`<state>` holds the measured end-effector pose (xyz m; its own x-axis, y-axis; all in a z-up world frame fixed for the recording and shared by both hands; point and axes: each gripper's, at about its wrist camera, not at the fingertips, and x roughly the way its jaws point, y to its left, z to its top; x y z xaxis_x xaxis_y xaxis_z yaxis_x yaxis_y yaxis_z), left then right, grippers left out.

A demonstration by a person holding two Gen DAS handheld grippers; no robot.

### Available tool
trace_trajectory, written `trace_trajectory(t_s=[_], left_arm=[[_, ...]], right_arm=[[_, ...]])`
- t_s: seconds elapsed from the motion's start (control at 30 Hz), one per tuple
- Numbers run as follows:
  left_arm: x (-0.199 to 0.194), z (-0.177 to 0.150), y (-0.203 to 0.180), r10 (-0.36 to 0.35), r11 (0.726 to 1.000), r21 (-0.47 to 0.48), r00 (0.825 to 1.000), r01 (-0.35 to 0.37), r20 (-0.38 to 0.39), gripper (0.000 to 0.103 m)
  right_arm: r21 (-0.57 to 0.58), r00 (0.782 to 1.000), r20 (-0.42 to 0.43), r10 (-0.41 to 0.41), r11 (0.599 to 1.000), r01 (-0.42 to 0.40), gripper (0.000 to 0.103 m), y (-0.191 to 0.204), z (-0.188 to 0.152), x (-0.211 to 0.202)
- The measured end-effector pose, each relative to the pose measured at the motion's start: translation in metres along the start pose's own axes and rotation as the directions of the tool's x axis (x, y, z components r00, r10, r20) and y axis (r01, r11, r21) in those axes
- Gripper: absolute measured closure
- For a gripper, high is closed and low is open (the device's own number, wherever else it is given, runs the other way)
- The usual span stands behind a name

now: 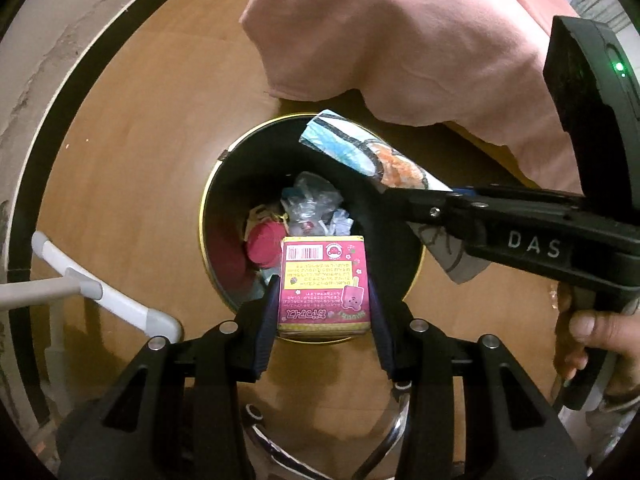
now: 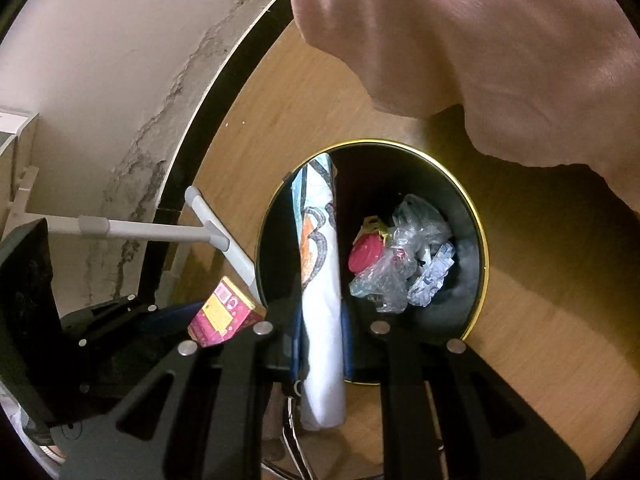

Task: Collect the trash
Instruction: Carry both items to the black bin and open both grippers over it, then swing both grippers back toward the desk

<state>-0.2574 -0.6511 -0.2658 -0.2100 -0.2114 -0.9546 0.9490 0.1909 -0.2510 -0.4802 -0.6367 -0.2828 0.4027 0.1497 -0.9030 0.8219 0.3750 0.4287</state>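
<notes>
Left gripper [image 1: 323, 292] clamped on pink box [image 1: 322, 286], fingers on its two long sides, box long axis running straight out along the fingers. Box hangs over the near rim of the black bin [image 1: 224, 160]; far end is already above the opening, near end sits about over the gold rim. Judging by that, a straight release may clip the rim, so a small push forward looks needed first.

Right gripper [image 2: 322, 344] clamped on rolled paper [image 2: 320, 264], a white sheet with blue and orange print. Roll's long axis also runs along the fingers. In the right wrist view its far end points across the bin mouth, and a shorter tail sticks out behind the fingers toward the camera. In the left wrist view the roll comes in from the right and lies diagonally over the far right side of the bin. Most of its length is over the opening; cannot tell whether it touches the rim.

Both items are above the bin, well apart from each other, box on the left side and roll on the right. Roll looks better centred, so the right hand seems nearer to a clean drop.

Bin already holds crumpled clear plastic [image 2: 404, 264] and a red lid [image 2: 366, 258] at the bottom. Pink cloth [image 2: 480, 48] hangs beyond the bin's far edge. White frame [image 1: 96, 292] stands on the wooden floor [image 1: 132, 168] to the left of the bin.
</notes>
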Motion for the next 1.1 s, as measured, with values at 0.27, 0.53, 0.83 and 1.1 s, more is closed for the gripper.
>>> trace_trajectory(t_s=[0.27, 0.53, 0.83, 1.1], left_arm=[[-0.025, -0.003, -0.020, 0.041, 0.996, 0.076, 0.993, -0.050, 0.115, 0.009], [-0.185, -0.042, -0.066, -0.024, 0.979, 0.196, 0.914, -0.061, 0.404, 0.009], [-0.364, -0.130, 0.012, 0.206, 0.973, -0.067, 0.710, -0.220, 0.673, 0.007], [-0.436, -0.291, 0.165, 0.572, 0.775, -0.600, 0.625, -0.199, 0.531, 0.007]], right_arm=[[0.047, 0.993, 0.095, -0.065, 0.997, 0.061, 0.012, -0.008, -0.003, -0.033], [0.096, 0.740, 0.440, -0.509, 0.846, 0.525, 0.007, 0.042, -0.017, -0.150], [-0.239, 0.658, 0.735, -0.166, 0.844, 0.480, 0.007, 0.232, -0.027, -0.222], [-0.756, 0.840, 0.463, 0.282, 0.620, 0.209, 0.007, 0.441, -0.069, -0.168]])
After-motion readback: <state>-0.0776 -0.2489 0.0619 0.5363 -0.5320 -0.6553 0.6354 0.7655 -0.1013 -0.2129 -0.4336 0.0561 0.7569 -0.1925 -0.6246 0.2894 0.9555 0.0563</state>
